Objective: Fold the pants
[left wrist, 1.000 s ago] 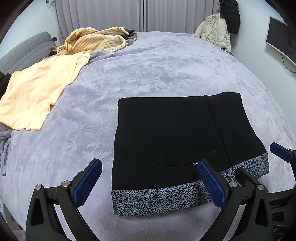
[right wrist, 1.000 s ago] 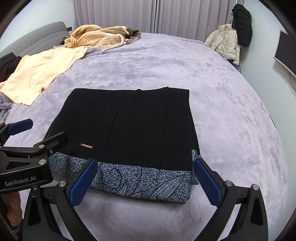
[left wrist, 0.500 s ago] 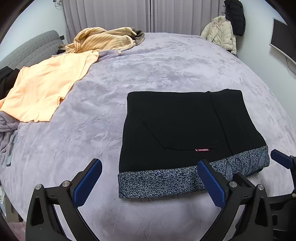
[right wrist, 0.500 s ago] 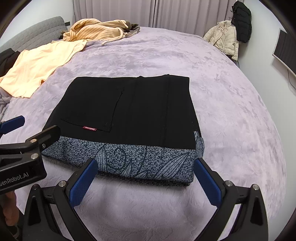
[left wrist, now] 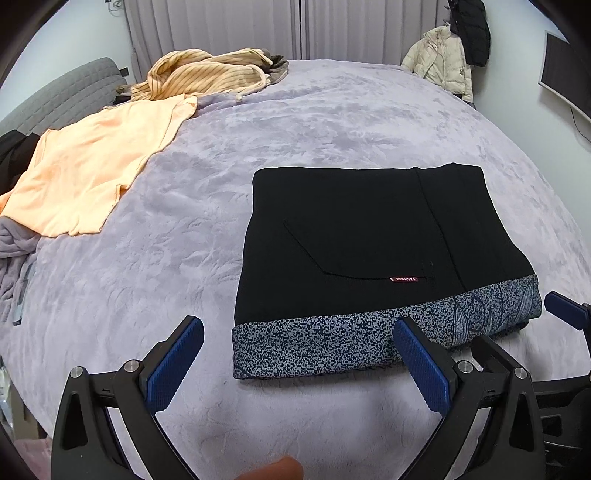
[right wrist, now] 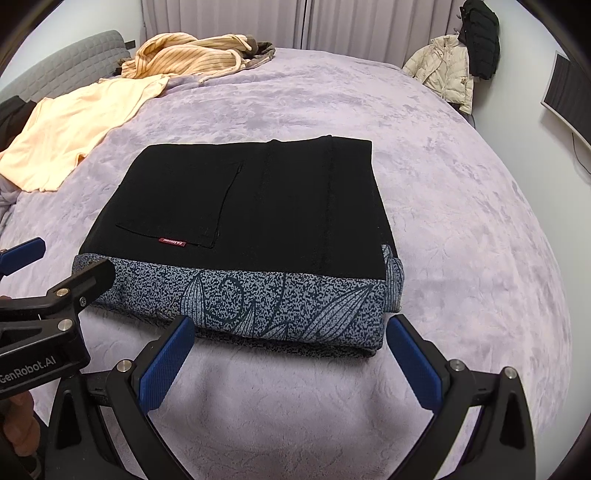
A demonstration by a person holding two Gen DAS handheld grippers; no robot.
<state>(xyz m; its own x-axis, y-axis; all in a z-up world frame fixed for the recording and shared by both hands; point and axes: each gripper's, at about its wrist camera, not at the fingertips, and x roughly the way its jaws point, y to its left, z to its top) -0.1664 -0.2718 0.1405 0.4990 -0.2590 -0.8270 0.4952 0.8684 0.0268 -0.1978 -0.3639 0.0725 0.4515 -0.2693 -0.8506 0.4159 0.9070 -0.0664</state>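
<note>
— Well, where are the pants (right wrist: pixel 255 206)?
— Folded, mid-frame on the bed (right wrist: pixel 461 206). My left gripper (left wrist: pixel 295 365) and right gripper (right wrist: pixel 288 362) sit at lower frame, jaws apart, holding nothing.
— Risk?
— Snagging that patterned hem (right wrist: pixel 258 302) could undo the fold, I'd judge.

Lavender plush bedspread (left wrist: pixel 332 122) fills view. Grey quilted headboard (left wrist: pixel 62 96) far left of claw. Pale curtains (left wrist: pixel 295 29) straight ahead. Dark wall screen (right wrist: pixel 569 96) far right.
</note>
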